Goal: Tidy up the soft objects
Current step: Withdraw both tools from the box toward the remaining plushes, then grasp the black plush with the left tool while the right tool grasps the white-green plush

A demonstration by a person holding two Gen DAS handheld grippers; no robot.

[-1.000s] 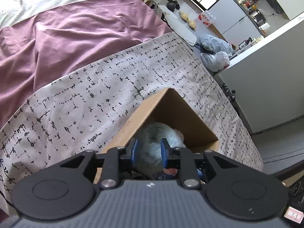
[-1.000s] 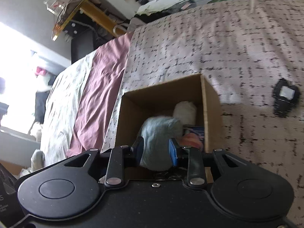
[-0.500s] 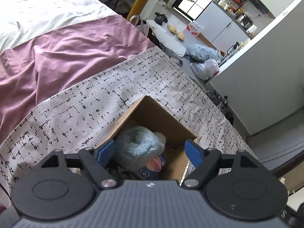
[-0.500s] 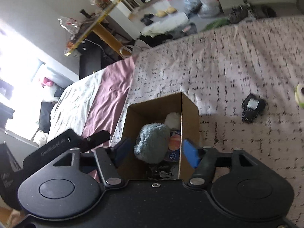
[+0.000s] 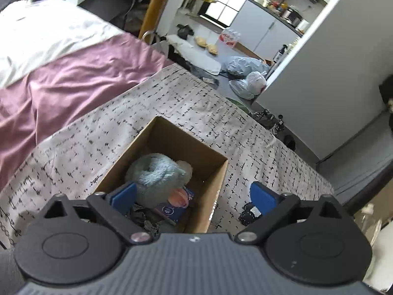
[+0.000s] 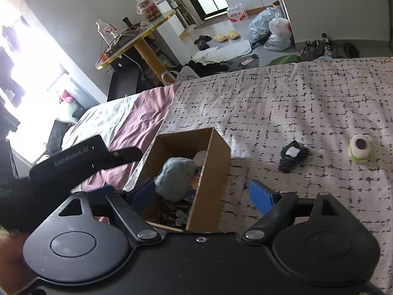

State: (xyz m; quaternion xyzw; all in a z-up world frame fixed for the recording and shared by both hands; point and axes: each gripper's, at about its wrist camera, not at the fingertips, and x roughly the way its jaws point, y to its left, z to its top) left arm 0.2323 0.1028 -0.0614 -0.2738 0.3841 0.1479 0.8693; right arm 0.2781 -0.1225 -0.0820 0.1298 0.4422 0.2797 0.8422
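Cardboard box (image 5: 216, 172) on the bed holds a fluffy grey-blue plush toy (image 5: 157, 174); sorting is partly done.
Both grippers' fingers (image 5: 124, 194) spread wide, empty; a black knitted item (image 6: 292, 154) and green one-eyed plush (image 6: 359, 148) lie right, unpacked.

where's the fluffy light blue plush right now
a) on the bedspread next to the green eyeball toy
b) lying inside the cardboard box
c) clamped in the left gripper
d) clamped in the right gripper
b: the light blue plush lies inside the cardboard box, and both the left gripper and the right gripper are open above it, holding nothing.

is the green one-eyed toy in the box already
No, the green one-eyed toy lies on the patterned bedspread, apart from the cardboard box.
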